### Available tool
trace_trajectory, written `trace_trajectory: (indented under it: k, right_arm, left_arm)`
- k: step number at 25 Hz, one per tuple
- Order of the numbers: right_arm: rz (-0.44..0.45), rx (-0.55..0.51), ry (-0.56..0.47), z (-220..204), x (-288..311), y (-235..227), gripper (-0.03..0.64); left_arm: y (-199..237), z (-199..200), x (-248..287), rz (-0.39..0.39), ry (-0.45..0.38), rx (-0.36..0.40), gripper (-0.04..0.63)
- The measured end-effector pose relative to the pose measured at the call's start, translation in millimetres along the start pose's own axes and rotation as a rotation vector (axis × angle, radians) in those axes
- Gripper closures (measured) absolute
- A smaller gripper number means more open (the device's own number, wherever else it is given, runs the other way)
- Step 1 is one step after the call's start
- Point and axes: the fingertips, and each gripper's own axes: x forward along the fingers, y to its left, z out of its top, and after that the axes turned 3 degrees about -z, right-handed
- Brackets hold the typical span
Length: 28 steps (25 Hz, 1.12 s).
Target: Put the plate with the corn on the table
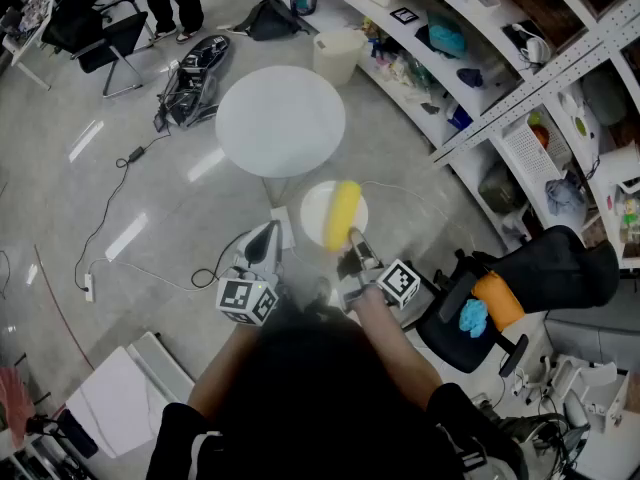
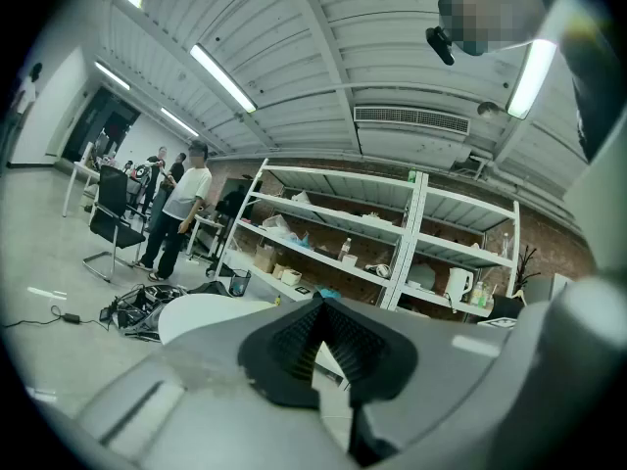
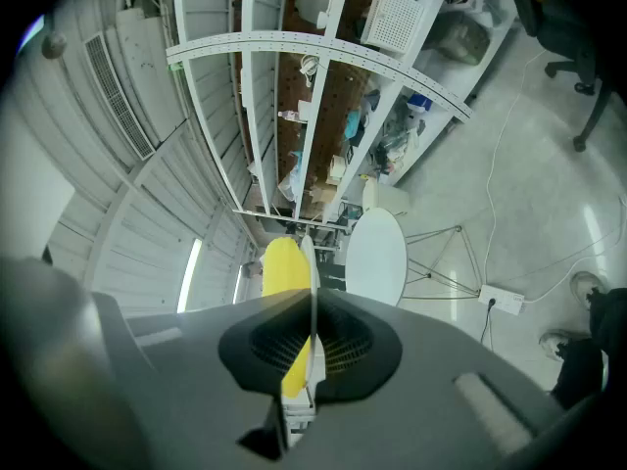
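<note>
**Q:** Foreground, left: what does the left hand-held gripper (image 1: 268,233) carry?

**A:** Nothing. In the left gripper view its jaws rest together with no object between the pads. It sits just beside the right one.

**Q:** And the right hand-held gripper (image 1: 353,240)?

**A:** Its jaws are clamped on the near rim of the white plate (image 1: 312,213). In the right gripper view the plate appears edge-on between the pads. The yellow corn (image 1: 343,215) lies across the plate.

**Q:** Where is the plate relative to the table (image 1: 281,121)?

**A:** It is held in the air above the grey floor (image 1: 150,198), on the near side of the round white table and apart from it.

**Q:** Background?

**A:** White shelves (image 1: 470,68) hold assorted items and run along the right, beyond the table.
</note>
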Motion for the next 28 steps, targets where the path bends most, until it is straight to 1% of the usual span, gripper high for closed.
trace_trajectory:
  k: [8,15,19,22,28]
  right_arm:
    - [0.013,0.007,-0.001,-4,4,5,0.598]
    - [-0.017,-0.013,-0.004,-6,5,5,0.597]
    - [-0.019,-0.023,-0.003,-10,8,5,0.597]
    - [-0.017,-0.009,-0.013,-15,8,6,0.598]
    - [-0.017,-0.014,-0.052,-19,10,10,0.597]
  left_arm:
    - [3,0,2,-0.010,0.001,-0.011,0.592]
    - [7,6,3,-0.018,-0.003,-0.013,0.592]
    - [12,7,0,-0.024,-0.001,-0.021,0.592]
    - [15,6,-2,-0.038,0.001,-0.024,0.592]
    - [27,5,-3,-0.072,0.005,-0.032,0.592]
